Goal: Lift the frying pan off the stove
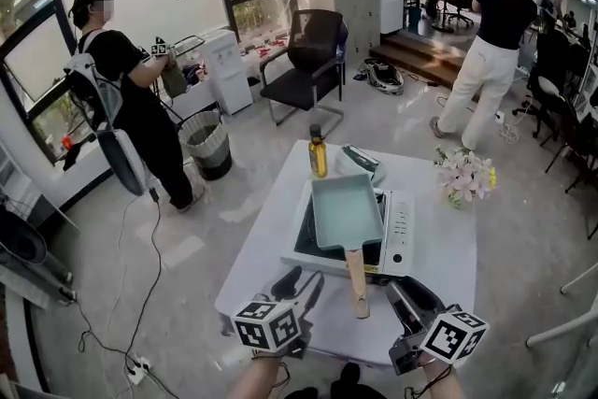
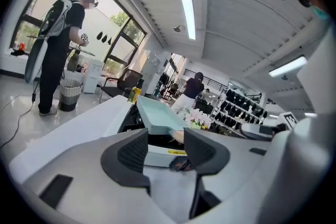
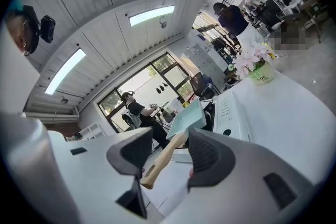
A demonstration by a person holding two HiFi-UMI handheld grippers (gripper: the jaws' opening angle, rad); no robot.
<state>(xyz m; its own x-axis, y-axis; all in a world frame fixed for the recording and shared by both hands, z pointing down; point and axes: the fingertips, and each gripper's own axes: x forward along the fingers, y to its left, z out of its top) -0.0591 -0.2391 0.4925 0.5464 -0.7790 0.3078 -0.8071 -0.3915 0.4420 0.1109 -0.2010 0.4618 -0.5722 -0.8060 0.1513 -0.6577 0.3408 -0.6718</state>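
**Pan handle points back at the person, between two open grippers**

The frying pan (image 1: 348,210) is a pale green rectangular one. It sits flat on the stove (image 1: 400,234) in the middle of the white counter (image 1: 271,238). Its long axis runs away from the person, and the wooden handle (image 1: 357,280) comes straight back past the stove's near edge and over the counter.

The left gripper (image 1: 301,287) is just to the left of the handle's free end and the right gripper (image 1: 409,296) just to its right. Both are near it and neither touches it. Both are released, with the jaws standing wide and nothing pressed between the pads.

In the right gripper view the handle runs up through the gap between the jaws, so that gripper looks the better lined up along it. The left gripper view shows mostly the stove's front and the pan's corner. My reading is that the right one needs only a short push forward and inward to close on the wood.

No writing can be read. The bottle (image 1: 319,154) of yellow liquid behind the pan has a label too small to make out. The same goes for the stove's control strip, the yellow sticker (image 2: 176,152) on its front and the pot of flowers (image 1: 464,175).
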